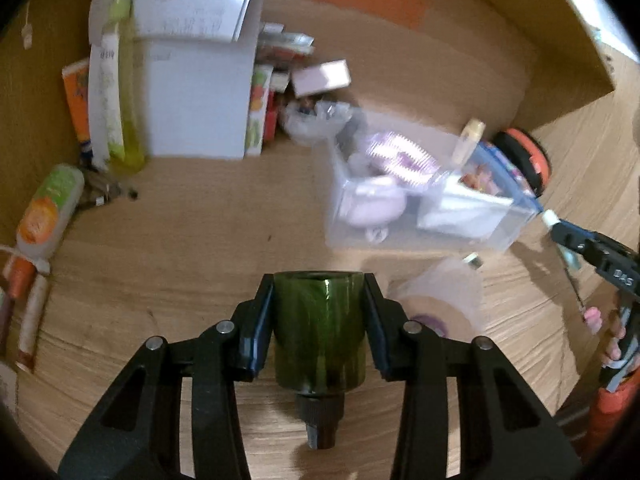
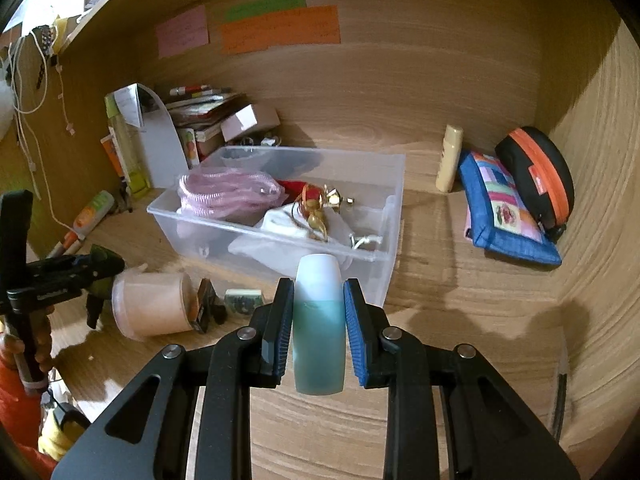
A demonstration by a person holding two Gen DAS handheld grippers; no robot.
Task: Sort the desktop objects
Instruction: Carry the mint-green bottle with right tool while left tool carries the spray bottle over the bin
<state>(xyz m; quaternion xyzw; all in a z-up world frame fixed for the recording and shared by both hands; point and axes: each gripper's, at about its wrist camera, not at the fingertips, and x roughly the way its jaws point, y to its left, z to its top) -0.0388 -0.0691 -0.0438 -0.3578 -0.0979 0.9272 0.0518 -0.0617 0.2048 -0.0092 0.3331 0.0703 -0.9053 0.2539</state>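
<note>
Two grippers, left [image 1: 319,300] gripping green bottle [image 1: 319,332], right [image 2: 318,300] gripping teal bottle [image 2: 319,328]

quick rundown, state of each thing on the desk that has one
left gripper: shut on green bottle
green bottle: gripped, cap toward camera
right gripper: shut on teal bottle
teal bottle: gripped, partly filled
clear bin: open, no lid, holds items
pink jar: lying on its side
blue pouch: leaning on black case
black case: zipped closed
</note>
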